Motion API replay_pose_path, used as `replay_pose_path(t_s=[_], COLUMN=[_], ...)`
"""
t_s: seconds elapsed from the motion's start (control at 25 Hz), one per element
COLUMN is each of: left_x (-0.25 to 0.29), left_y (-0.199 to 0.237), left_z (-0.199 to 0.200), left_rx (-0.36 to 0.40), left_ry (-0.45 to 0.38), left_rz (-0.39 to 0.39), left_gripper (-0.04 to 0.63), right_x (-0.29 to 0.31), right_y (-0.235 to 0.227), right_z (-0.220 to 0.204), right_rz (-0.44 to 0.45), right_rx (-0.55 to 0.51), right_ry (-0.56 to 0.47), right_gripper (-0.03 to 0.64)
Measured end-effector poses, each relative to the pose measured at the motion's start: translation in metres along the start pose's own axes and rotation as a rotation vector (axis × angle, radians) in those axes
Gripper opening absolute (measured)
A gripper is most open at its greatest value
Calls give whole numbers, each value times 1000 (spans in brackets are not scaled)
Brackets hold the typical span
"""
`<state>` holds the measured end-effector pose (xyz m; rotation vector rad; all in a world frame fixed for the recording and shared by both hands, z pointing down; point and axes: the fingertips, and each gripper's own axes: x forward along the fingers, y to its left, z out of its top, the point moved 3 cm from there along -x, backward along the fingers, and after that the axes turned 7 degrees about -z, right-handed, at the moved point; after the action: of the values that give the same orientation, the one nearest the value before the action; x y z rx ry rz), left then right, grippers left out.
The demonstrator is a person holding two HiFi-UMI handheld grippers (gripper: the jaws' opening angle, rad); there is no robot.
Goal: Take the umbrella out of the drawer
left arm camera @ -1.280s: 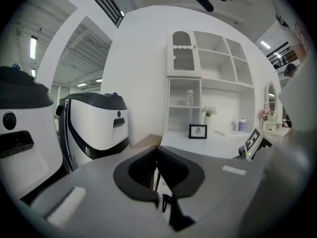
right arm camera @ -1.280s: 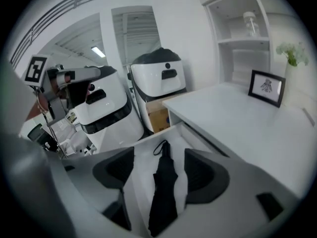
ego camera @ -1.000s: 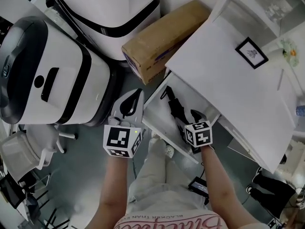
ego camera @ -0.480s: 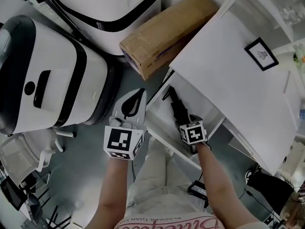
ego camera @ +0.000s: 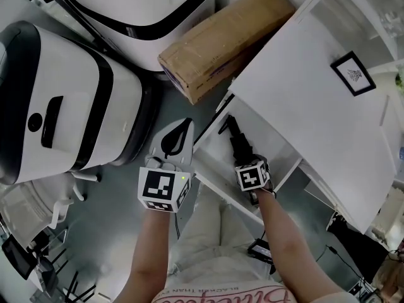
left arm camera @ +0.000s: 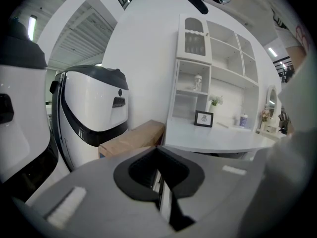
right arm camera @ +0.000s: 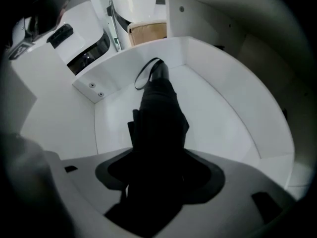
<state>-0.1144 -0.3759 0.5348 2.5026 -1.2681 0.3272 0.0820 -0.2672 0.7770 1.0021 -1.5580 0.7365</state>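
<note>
A black folded umbrella (ego camera: 234,136) lies lengthwise in the open white drawer (ego camera: 215,179), its wrist loop at the far end. My right gripper (ego camera: 247,160) is down in the drawer, shut on the umbrella's near end. In the right gripper view the umbrella (right arm camera: 158,108) runs from between the jaws of the right gripper (right arm camera: 153,182) toward the drawer's (right arm camera: 223,113) far corner. My left gripper (ego camera: 173,141) hangs outside the drawer, left of its front, shut and empty. In its own view the left gripper (left arm camera: 161,182) points at the desk edge.
A white desk top (ego camera: 315,106) overhangs the drawer, with a small framed picture (ego camera: 353,72) on it. A cardboard box (ego camera: 214,40) lies beyond the drawer. Big white-and-black machines (ego camera: 63,106) stand on the left. The person's legs are below the drawer front.
My right gripper has slid a little left and deeper into the drawer over the umbrella's near end. The left gripper has stayed put.
</note>
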Motion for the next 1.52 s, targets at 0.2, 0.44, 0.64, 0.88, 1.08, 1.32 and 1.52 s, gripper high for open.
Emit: replay_pose_path(t_s=[0.2, 0.44, 0.64, 0.88, 1.08, 1.32, 1.52], left_x=[2, 3, 0, -6, -10, -17, -29], left_y=[-1, -3, -5, -9, -16, -31, -45], left_z=[1, 5, 10, 25, 37, 49, 59], left_rx=[-3, -5, -10, 1, 10, 25, 30], left_ry=[0, -1, -5, -27, -50, -70, -93], left_rz=[-11, -24, -26, -28, -25, -10, 16], left_gripper=[8, 8, 8, 8, 8, 8, 8], right_x=[-2, -11, -25, -46, -66, -93, -118], right_y=[-7, -7, -5, -12, -16, -17, -18], right_z=[4, 8, 19, 25, 29, 36, 41], right_rz=[-8, 18, 28, 36, 49, 86, 91], right_rx=[7, -2, -36, -40, -50, -110, -123], right_ry=[9, 8, -27, -60, -99, -142, -203], right_gripper=[244, 239, 239, 239, 239, 239, 239])
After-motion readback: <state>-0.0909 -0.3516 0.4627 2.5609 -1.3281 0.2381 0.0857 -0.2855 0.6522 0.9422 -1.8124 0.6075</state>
